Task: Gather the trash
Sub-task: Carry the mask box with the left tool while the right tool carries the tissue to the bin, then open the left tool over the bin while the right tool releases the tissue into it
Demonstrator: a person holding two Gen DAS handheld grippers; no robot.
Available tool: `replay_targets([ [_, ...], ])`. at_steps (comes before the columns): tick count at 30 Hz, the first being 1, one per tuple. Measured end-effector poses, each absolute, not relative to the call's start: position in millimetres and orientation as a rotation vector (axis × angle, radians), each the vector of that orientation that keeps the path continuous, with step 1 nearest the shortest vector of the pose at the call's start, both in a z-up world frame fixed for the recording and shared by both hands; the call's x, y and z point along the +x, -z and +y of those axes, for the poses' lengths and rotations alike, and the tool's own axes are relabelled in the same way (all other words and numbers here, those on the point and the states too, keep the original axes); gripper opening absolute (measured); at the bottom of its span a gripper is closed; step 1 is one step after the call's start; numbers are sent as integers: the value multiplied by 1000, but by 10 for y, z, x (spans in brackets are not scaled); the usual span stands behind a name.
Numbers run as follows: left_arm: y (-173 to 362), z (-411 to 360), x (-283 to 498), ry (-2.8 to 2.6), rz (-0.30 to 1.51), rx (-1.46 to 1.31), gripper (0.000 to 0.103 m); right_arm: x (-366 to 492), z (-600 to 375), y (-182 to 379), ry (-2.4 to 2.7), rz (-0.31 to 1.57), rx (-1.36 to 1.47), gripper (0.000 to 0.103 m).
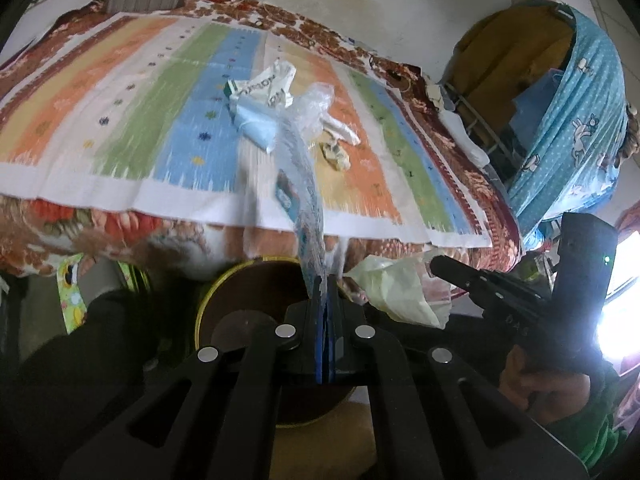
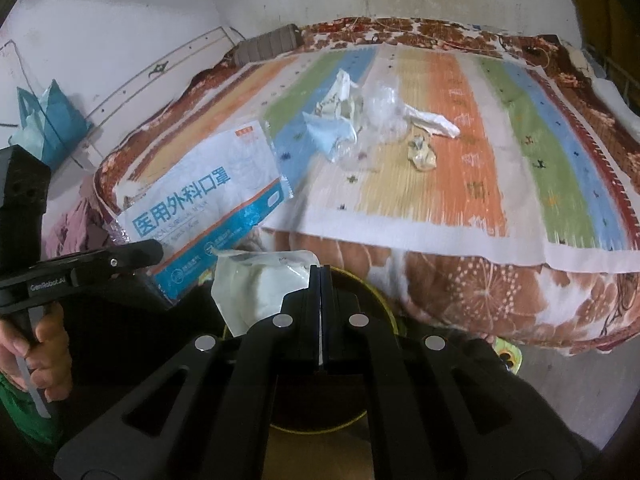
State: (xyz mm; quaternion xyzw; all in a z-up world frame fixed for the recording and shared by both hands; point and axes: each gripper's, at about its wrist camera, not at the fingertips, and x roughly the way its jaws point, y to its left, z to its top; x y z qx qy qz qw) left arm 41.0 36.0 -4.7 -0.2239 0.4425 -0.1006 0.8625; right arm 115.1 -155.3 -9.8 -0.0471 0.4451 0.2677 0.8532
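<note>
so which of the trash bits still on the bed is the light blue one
The light blue mask, lying at the left of the pile; the other scraps are white, clear or yellowish.

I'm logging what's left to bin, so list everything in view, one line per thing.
Mask packet: one, white and blue, clamped in the left gripper above the bin.
Pale plastic bag: one, off-white, clamped in the right gripper above the bin.
Bin: one, dark inside with a yellow rim, on the floor in front of the bed.
Striped sheet: one, orange, green, blue and white, spread over the bed.
Floral blanket: one, brown and red, under the sheet.
Loose trash: several pieces, white, clear and light blue, mid-sheet.
Crumpled wad: one, yellowish, beside that pile.
Left gripper: one, black, shut.
Right gripper: one, black, shut.
</note>
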Motion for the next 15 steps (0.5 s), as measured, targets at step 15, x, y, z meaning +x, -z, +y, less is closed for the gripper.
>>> replay_targets([
  [15, 489, 80, 149, 211, 1100, -428, 0, 1157, -1587, 662, -452, 1110, -119, 0],
])
